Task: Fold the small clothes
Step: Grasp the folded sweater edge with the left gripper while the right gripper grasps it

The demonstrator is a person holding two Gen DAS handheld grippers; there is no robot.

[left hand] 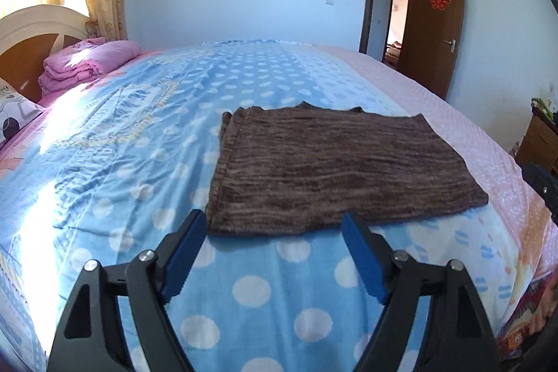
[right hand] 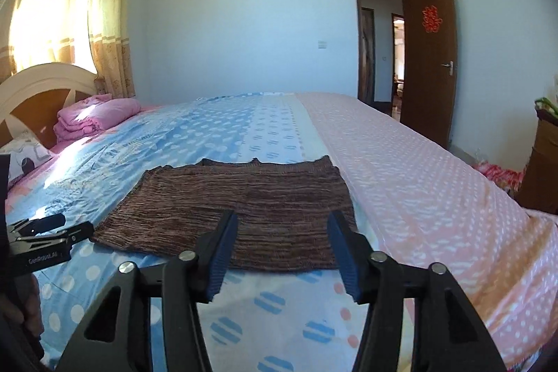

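A brown striped knit garment lies folded flat into a rectangle on the blue dotted bedspread. My left gripper hovers just in front of its near edge, jaws wide open and empty. In the right wrist view the same brown garment lies flat, and my right gripper is raised over its near right part, jaws apart with nothing pinched between them. The left gripper's black body shows at the left edge there, beside the garment's near left corner.
A folded pink quilt and a patterned pillow lie at the headboard on the left. A pink dotted sheet covers the bed's right side. A brown door stands open at the far right; a wooden cabinet is beside the bed.
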